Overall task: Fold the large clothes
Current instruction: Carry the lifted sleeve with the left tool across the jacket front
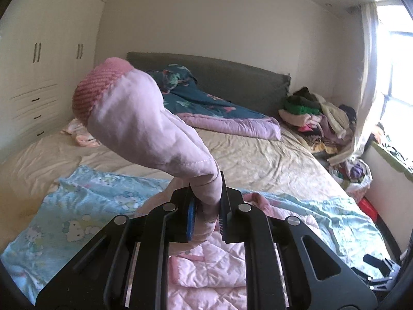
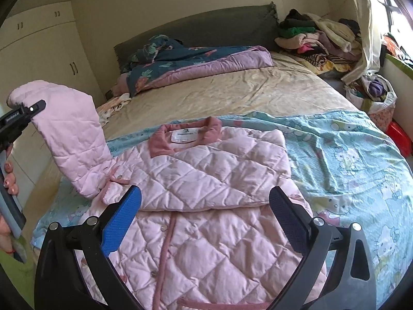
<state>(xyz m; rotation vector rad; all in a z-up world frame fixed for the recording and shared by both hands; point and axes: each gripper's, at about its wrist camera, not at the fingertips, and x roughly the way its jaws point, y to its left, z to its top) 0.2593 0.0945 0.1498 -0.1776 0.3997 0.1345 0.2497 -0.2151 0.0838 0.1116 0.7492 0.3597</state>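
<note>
Left tongs [image 1: 206, 208]: clamped tight on the pink sleeve [image 1: 144, 126], the cloth pinched between the blue pad and the dark one; the sleeve rises from the pinch and leans up and to the left in the left wrist view, its ribbed cuff [image 1: 99, 87] at the far end.

Sleeve axis: long and free in the air, running from the shoulder of the pink quilted jacket [image 2: 206, 193] up to the left tongs [image 2: 24, 115], as the right wrist view shows at its left edge; a hand [image 2: 9, 178] grips the handle there.

Right tongs [image 2: 205, 214]: spread wide and holding nothing, poised over the jacket's front, the body of the jacket lying between and beyond the two fingers.

Jacket: flat on the light blue cartoon-print sheet [image 2: 348, 160] on the bed [image 2: 232, 95], collar [image 2: 185, 135] away from the right tongs, hem towards them; its right sleeve appears already folded across the chest.

Deciding relation: the jacket's midline lies to the right of the raised sleeve, so the sleeve's way is probably across and down onto the chest, over the folded part.

Nearer hand: the left has the sleeve; the right is closest to the jacket body and looks best placed to pin or smooth it.

Risk: the padded sleeve may spring back or land askew if let go too high.
</note>
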